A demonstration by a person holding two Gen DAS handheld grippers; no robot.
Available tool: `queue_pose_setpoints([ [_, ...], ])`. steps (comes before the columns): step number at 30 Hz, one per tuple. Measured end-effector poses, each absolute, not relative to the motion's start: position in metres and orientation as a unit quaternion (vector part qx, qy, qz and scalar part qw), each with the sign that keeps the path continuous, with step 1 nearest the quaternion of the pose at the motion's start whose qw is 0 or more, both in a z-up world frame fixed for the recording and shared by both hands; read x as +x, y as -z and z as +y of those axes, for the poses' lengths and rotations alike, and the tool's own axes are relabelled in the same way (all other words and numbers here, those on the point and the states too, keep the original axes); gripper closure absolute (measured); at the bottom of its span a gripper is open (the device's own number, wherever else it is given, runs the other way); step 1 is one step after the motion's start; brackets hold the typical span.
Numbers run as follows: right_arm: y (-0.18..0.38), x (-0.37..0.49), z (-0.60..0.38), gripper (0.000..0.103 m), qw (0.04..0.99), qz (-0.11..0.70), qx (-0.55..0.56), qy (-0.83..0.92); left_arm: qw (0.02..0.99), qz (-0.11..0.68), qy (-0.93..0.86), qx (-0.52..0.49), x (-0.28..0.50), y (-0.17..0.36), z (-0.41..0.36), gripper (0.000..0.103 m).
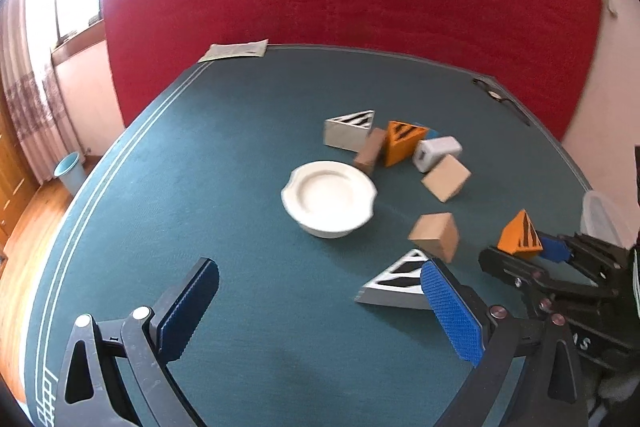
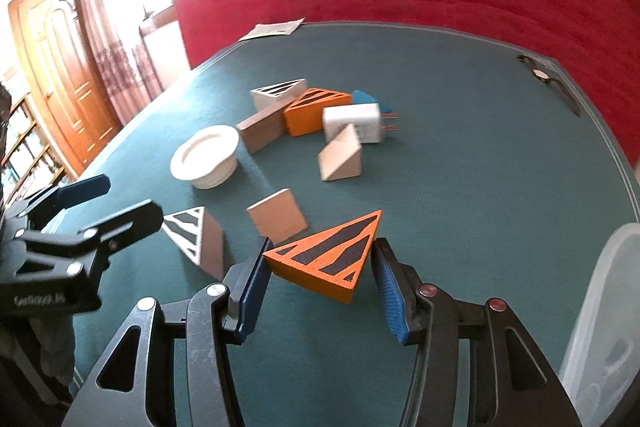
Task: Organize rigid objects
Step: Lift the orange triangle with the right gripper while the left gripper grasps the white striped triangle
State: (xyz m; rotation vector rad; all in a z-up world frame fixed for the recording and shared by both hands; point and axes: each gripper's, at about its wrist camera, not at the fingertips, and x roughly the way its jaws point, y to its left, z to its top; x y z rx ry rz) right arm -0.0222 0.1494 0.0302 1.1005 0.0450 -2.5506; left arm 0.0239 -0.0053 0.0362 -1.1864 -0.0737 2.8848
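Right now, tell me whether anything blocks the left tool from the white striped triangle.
Nothing visible does. The left tool is open, and the white striped triangle lies beside its right finger, on the table. The wooden block sits just beyond it.

Legible text is scarce. Black body of the right gripper [image 1: 552, 253], left wrist view: white letters "AS", remainder cut off. Black body of the left gripper [image 2: 102, 203], right wrist view: white lettering, too blurred to read. White printed paper sheet [image 1: 236, 50] at the far table edge: print unreadable.
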Motion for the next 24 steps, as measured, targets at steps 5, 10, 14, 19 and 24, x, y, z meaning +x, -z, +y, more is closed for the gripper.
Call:
queue_pose_setpoints([
  [5, -0.033, -0.021, 0.16, 0.051, 0.165, 0.008, 0.388, 0.907, 0.03, -0.014, -0.922, -0.385, 0.02, -0.032, 0.01, 0.0],
  [10, -0.036, -0.02, 0.17, 0.051, 0.152, 0.002, 0.384, 0.911, 0.044, -0.002, -0.921, -0.388, 0.017, -0.029, 0.025, 0.0],
  [14, -0.042, -0.019, 0.179, 0.051, 0.142, -0.005, 0.378, 0.915, 0.044, 0.008, -0.919, -0.391, 0.015, -0.024, 0.032, 0.0],
  [19, -0.048, -0.016, 0.187, 0.051, 0.135, -0.01, 0.369, 0.92, 0.038, 0.017, -0.917, -0.397, 0.016, -0.016, 0.038, 0.001],
  [24, -0.049, -0.014, 0.19, 0.051, 0.129, -0.012, 0.368, 0.921, 0.041, 0.018, -0.912, -0.407, 0.012, -0.011, 0.039, 0.013],
])
